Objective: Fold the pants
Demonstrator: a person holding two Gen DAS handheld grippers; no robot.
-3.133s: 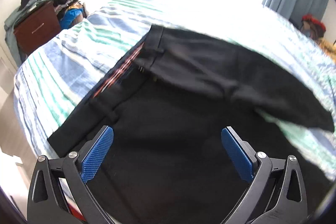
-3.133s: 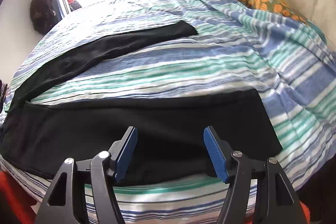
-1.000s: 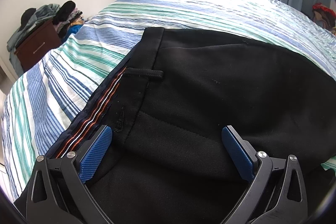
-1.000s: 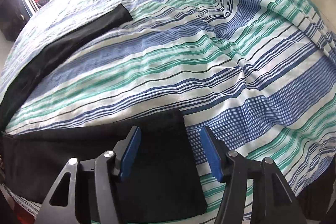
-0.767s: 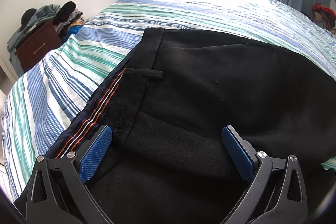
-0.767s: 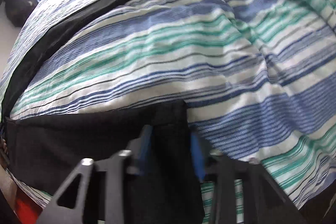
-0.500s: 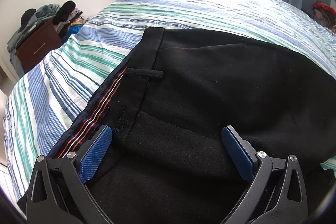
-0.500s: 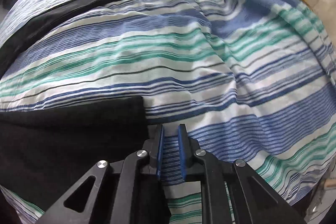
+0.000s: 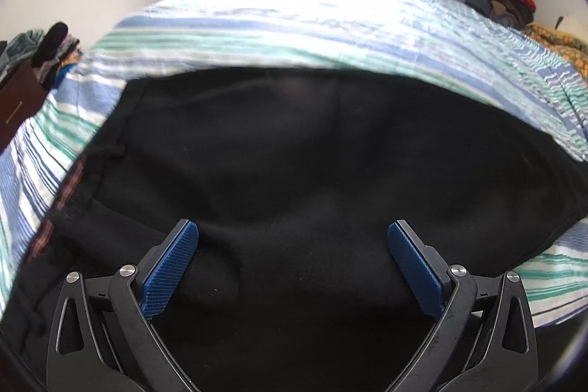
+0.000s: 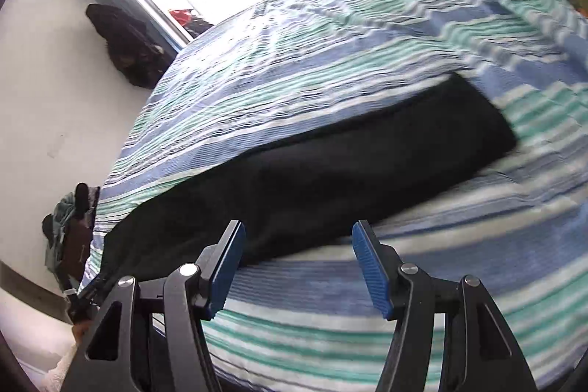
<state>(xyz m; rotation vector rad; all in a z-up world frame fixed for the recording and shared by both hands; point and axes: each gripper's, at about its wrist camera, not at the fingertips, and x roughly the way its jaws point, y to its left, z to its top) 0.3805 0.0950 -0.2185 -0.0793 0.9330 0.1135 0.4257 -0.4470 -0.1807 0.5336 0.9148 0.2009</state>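
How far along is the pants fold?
Done: the black fabric pants lie as one long doubled strip on the striped bedspread. In hand: nothing; the right gripper is opening over bare bedspread, and the left gripper is open above the waist end. Left: shortening folds along the length.

We see pants [image 9: 312,171] on bed [image 9: 294,35], along its near edge | dresser [image 9: 14,105] beyond bed's left edge | pillow [image 9: 558,46] at far right corner

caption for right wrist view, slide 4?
Right gripper, jaws opening and empty, above black pants lying on the striped bedspread.
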